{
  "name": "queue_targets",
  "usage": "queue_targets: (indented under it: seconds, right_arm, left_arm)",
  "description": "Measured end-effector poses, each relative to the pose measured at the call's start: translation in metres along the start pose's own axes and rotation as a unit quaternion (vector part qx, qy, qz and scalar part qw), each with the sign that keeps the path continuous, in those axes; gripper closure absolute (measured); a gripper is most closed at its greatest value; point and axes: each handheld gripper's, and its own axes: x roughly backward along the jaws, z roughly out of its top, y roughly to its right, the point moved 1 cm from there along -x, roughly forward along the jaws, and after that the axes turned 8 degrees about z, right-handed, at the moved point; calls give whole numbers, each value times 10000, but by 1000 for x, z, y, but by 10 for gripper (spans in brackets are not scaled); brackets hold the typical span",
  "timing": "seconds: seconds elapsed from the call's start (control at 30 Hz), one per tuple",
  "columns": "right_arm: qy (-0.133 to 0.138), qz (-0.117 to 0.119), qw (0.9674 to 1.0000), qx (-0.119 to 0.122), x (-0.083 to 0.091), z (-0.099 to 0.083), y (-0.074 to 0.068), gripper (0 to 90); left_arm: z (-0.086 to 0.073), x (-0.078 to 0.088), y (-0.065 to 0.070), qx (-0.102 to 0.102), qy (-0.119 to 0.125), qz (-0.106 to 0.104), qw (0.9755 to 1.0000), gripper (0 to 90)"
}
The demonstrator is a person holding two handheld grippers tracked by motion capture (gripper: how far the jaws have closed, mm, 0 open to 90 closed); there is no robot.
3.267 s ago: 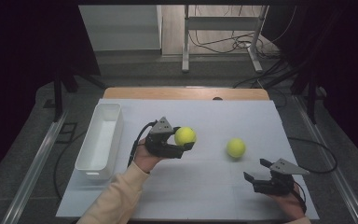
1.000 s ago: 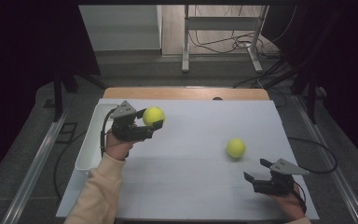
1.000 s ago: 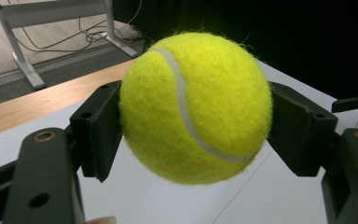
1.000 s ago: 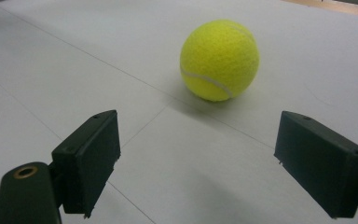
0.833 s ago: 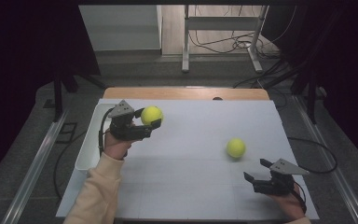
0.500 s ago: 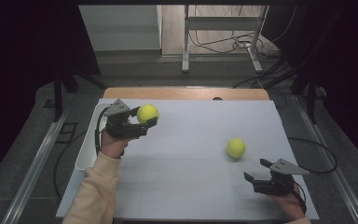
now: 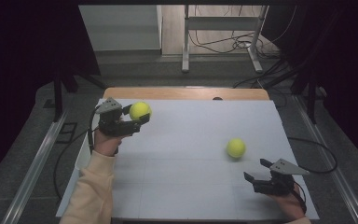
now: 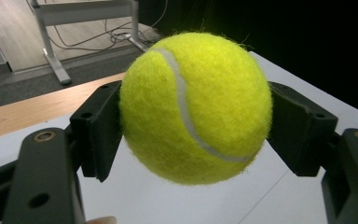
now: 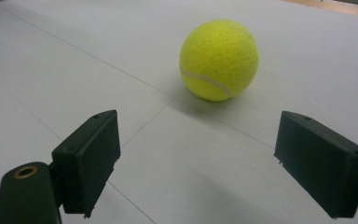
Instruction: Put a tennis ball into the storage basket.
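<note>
Held ball: fuzzy yellow felt tennis ball (image 8: 195,106), white curved seam running top to lower right; round, no long axis.
Place: lifted above the white table (image 7: 191,186), far left.
Left gripper (image 7: 137,119): jaws clamped on it.
Right gripper (image 7: 256,171): jaws apart, pointing at second yellow tennis ball (image 9: 219,59), lying just ahead.

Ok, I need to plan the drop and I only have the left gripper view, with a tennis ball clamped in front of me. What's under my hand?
Observer: The held ball hangs over the mat's far left corner, next to the white bin along the left edge.
Operator: Any other ball around?
Observer: Yes, a second ball lies loose on the mat, right of centre.
Operator: And the right gripper?
Observer: The right gripper is open and empty, its fingers pointing at that loose ball, short of it.
</note>
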Motion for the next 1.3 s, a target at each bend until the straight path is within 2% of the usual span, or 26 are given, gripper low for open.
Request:
queue_targets:
  seconds: [0.67, 1.07, 1.3]
  right_arm:
    - [-2, 3, 10000, -7, 0, 0, 0, 149]
    - [-7, 2, 10000, -8, 0, 0, 0, 149]
    - [-5, 4, 10000, 0, 0, 0, 0, 149]
  left_arm:
    - [-4, 15, -26, 210, 29, 372, 9991, 261]
    - [-5, 25, -38, 234, 44, 645, 9976, 261]
    - [-9, 28, -44, 283, -8, 733, 9969, 261]
